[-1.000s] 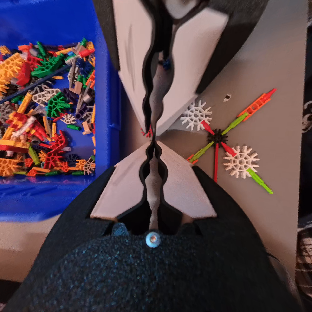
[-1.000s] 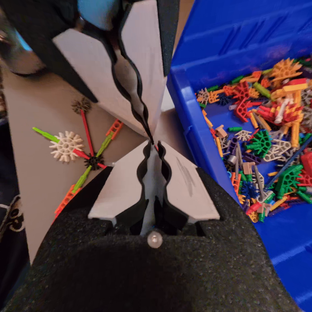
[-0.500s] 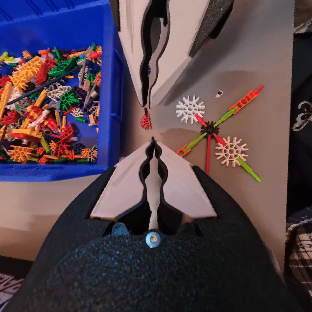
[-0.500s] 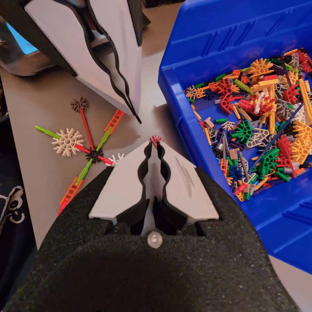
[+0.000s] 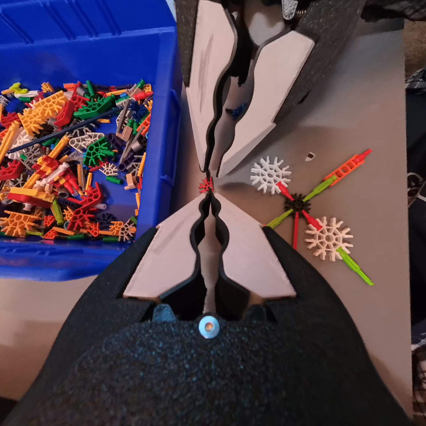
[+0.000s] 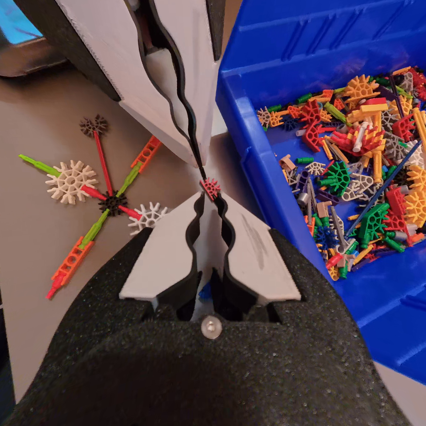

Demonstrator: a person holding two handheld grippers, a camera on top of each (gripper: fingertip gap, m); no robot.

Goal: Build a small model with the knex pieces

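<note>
Two tips meeting: right gripper nipping red connector at twelve o'clock, left gripper shut, load unclear; risk of slip from off-line push.

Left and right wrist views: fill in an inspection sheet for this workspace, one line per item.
Surface: grey table, flat.
Things handled: red connector; thin dark rod meeting it; star assembly lying flat, with two white connectors.
Clutter: blue bin heaped with mixed pieces; small scrap.
Tools: left tool shut, apparently on the rod; right tool shut on the connector.
Cables: nothing seen.
Surroundings: dark fabric beside the table.
</note>
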